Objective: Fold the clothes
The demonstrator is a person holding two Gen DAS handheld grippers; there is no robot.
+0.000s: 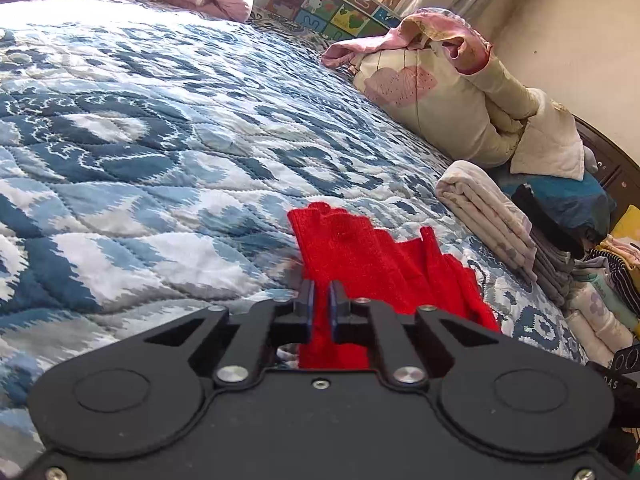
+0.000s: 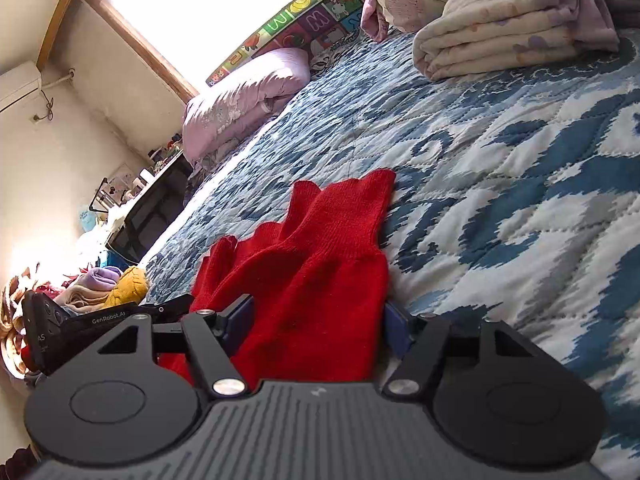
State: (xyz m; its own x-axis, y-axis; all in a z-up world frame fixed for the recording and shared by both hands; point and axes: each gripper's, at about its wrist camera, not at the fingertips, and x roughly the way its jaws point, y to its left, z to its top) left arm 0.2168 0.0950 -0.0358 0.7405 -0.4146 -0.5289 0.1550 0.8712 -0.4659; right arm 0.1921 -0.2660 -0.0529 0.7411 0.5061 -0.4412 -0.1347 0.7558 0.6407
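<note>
the red knitted garment lies bunched on the quilted bedspread with a blue, white and grey pattern, its ribbed cuffs pointing away from both cameras. taking that red knit as the landmark:

the left gripper sits at the knit's near edge with its jaws pressed together on a fold of the red fabric, which runs between the blue pads and on under the black body of the tool.

the right gripper is at the knit's near end too, seen in the right wrist view. its jaws stand spread, one blue pad on each side of a broad band of red fabric. whether the pads press on the cloth cannot be told from this angle.

beyond the knit and off to one side lies a folded cream blanket with pale purple flowers, and past that a cream and pink floral bundle of bedding. far beyond the knit, by the bright window, a lilac quilt is heaped against a colourful alphabet play mat standing on edge.
</note>
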